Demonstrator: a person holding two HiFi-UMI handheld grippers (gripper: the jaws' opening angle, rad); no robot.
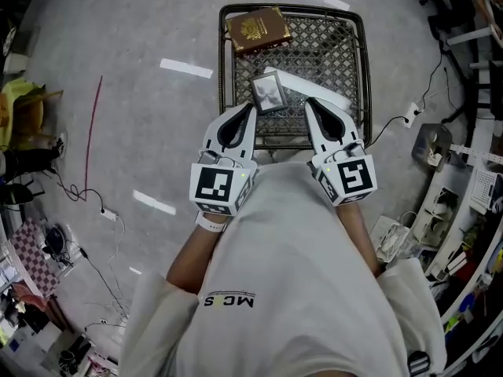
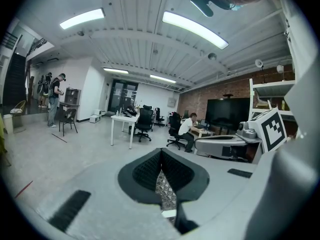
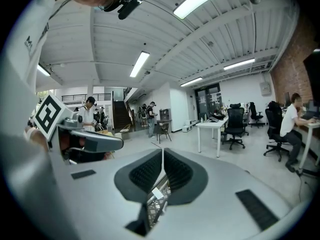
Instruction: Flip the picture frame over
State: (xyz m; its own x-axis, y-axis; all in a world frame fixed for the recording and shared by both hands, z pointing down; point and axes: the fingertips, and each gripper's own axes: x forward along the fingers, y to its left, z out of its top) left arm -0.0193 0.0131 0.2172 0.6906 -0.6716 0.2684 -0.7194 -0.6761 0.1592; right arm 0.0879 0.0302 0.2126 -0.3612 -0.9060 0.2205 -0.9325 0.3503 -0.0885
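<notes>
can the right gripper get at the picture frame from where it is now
Probably yes. The picture frame sits on the wire table just left of the right gripper, with nothing over it or between them. The jaws are shut, though, so they'd need to open first.

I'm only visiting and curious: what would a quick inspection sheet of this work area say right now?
Surface: black wire-mesh table on a grey floor.
Job's things: small picture frame mid-table, just ahead of both gripper tips.
Clutter: brown book at the far left corner; white flat piece beside the frame.
Grippers: left gripper and right gripper, jaws together, nothing held.
Cables: white power strip and loose cords on the floor.
Surroundings: open office, desks, chairs, people.
</notes>
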